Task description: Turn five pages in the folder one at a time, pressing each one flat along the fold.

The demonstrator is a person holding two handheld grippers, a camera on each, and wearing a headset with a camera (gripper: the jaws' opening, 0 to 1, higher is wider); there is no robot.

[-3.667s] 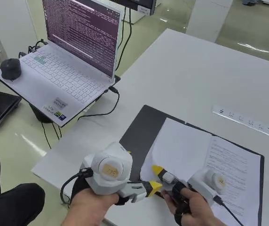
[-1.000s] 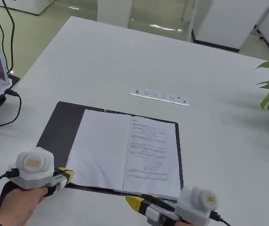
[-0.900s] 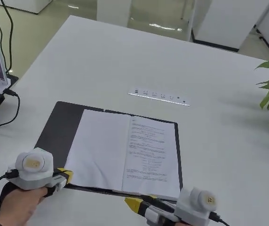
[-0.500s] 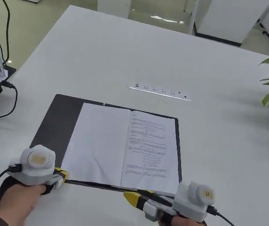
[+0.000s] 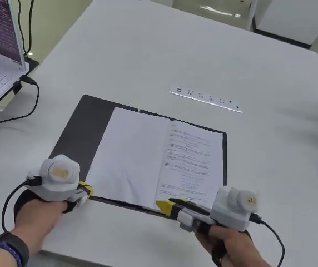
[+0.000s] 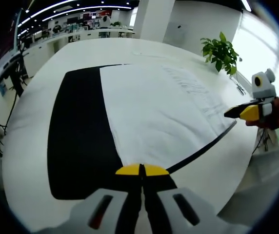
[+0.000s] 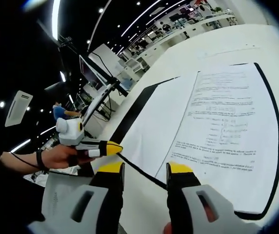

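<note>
Fingertips (image 6: 129,170) yellow, blunt: left gripper (image 6: 140,170) pressed together, empty; right gripper (image 7: 145,168) spread at flat black folder (image 5: 84,136) edge.

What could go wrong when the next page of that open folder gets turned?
The right gripper has its jaws open at the near edge of the printed page; the sheets lie flat together, so it might pinch two at once, or crease the paper. The left gripper, shut, sits at the near left corner of the folder; if it isn't pressing down, the folder may slide on the smooth table.
</note>
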